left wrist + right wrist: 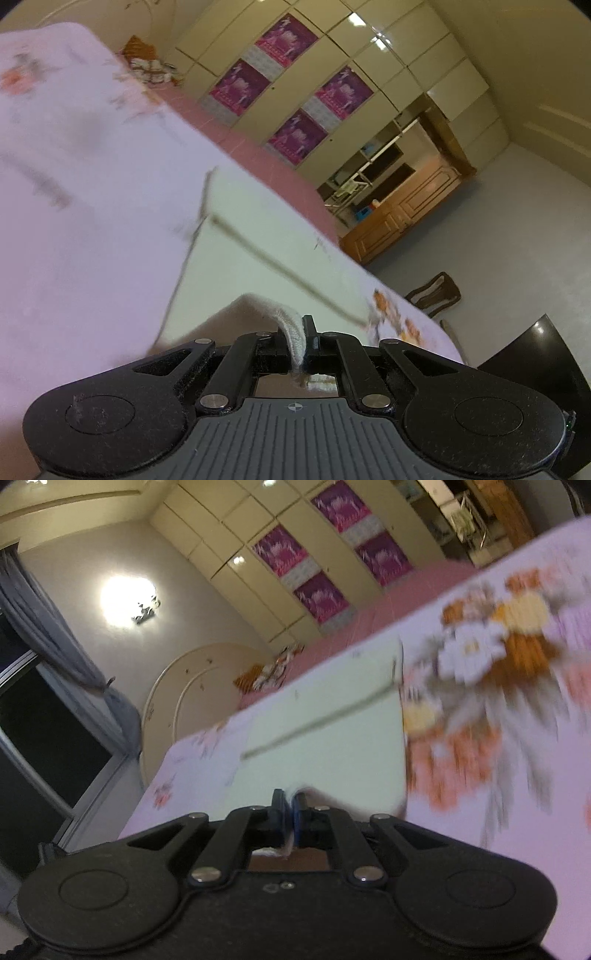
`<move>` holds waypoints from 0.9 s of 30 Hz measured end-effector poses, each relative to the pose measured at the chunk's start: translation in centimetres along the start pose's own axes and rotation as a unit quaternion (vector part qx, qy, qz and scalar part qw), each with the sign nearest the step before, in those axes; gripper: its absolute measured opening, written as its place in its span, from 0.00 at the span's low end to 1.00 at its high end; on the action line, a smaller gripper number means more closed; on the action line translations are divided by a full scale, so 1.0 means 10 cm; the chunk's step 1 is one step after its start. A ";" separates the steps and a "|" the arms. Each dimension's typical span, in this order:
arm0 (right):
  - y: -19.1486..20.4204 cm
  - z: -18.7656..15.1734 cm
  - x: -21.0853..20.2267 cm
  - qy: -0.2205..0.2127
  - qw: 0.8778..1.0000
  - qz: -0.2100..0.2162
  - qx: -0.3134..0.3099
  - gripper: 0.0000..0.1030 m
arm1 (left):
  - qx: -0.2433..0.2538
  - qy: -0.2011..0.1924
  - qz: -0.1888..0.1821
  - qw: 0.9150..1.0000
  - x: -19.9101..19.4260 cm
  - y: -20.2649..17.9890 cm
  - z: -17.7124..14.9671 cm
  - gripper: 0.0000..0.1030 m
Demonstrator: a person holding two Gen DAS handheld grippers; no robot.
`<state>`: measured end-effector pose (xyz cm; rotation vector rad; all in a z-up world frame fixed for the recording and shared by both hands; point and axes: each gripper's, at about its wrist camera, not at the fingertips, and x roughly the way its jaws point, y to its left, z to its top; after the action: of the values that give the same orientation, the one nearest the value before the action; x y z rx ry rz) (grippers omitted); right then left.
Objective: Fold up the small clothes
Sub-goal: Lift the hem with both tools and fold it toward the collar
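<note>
- bedroom around you: a floral bedsheet (74,184) covers the bed, with a pink strip of bedding (266,155) along its far edge and a cream wardrobe (369,74) on the wall behind.
- from the left of the left wrist view, blurred sheet comes first, then the pale garment (258,258) lying flat near the middle of the bed, then floor and a wooden cabinet (406,214) on the right.
- your left gripper (304,343) is clamped tight on a ribbed edge of that garment; the cloth bunches up between the jaws and peaks just ahead of them.
- in the right wrist view, a curtained window (55,701) sits left, the garment (332,731) centre, and a bold flower print on the sheet (498,686) right.
- your right gripper (291,818) is pinched closed too, with a thin bit of cloth caught between the pads; which part of the edge it holds i cannot tell.
- progress, as i judge it: you have both near corners gripped and raised off the sheet, so a fold is only starting. the far part lies flat, no crease is laid yet, and carrying the edge over and setting it down remains.
- count: one pale garment in hand, two grippers, both holding it. a small heap of patterned fabric (151,70) lies at the far end of the bed; how many pieces are in it i cannot tell.
- four purple panels (291,92) show on the wardrobe doors.
</note>
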<state>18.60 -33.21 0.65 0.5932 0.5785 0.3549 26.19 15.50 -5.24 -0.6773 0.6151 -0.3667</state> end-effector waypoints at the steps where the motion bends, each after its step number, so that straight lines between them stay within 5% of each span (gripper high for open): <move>1: -0.03 0.11 0.10 -0.002 1.000 -0.002 0.000 0.04 | 0.002 0.002 -0.003 1.000 0.15 -0.03 0.14 0.04; 9: -0.39 1.00 1.19 -0.006 0.999 -0.028 0.035 0.04 | 0.000 0.004 -0.001 1.000 1.49 -0.01 1.08 0.04; 19: -0.99 1.56 2.62 0.028 0.993 -0.079 0.084 0.05 | 0.003 0.046 0.048 0.998 2.98 0.38 1.68 0.05; 20: -1.07 1.58 2.71 0.028 0.992 -0.087 0.087 0.13 | -0.003 0.041 0.054 0.998 3.01 0.41 1.72 0.11; 21: -1.14 1.60 2.75 0.021 0.991 -0.095 0.092 0.19 | -0.008 0.031 0.059 0.998 3.02 0.45 1.77 0.40; 23: -1.19 1.61 2.70 -0.005 0.991 -0.108 0.084 0.40 | 0.004 -0.016 0.062 0.998 2.89 0.46 1.82 0.72; 27: -1.21 1.58 2.61 -0.008 0.995 -0.096 0.035 0.39 | 0.080 0.013 0.067 0.994 3.00 0.44 1.83 0.69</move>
<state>50.35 -36.98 -6.60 0.6025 0.6295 0.1488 61.20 12.21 -9.14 -0.4759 0.6446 -0.2974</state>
